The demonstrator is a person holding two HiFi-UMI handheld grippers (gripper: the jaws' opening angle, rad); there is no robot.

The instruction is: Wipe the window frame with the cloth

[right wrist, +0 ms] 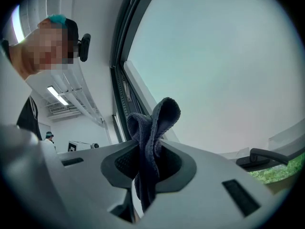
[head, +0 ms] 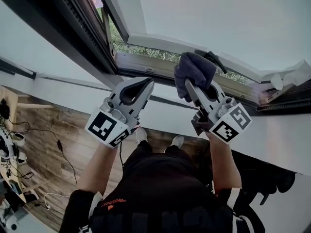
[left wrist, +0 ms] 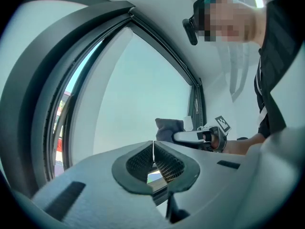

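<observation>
A dark blue-grey cloth (head: pixel 194 69) is bunched over the tip of my right gripper (head: pixel 190 84), which is shut on it. The cloth is held up close to the lower rail of the open window frame (head: pixel 146 66), just beside the black window handle (head: pixel 212 58). In the right gripper view the cloth (right wrist: pixel 151 128) stands up folded between the jaws of the right gripper (right wrist: pixel 145 159), with the pane behind it. My left gripper (head: pixel 148 83) hovers to the left below the same rail. Its jaws are shut with nothing between them (left wrist: pixel 153 147). From there the cloth (left wrist: pixel 169 128) shows to the right.
The dark sash frame (head: pixel 73 23) slants across the upper left. A crumpled white sheet (head: pixel 291 75) lies at the right end of the sill. Greenery (head: pixel 146 51) shows outside. Far below is a wooden floor (head: pixel 43 130) with cables and equipment at the left.
</observation>
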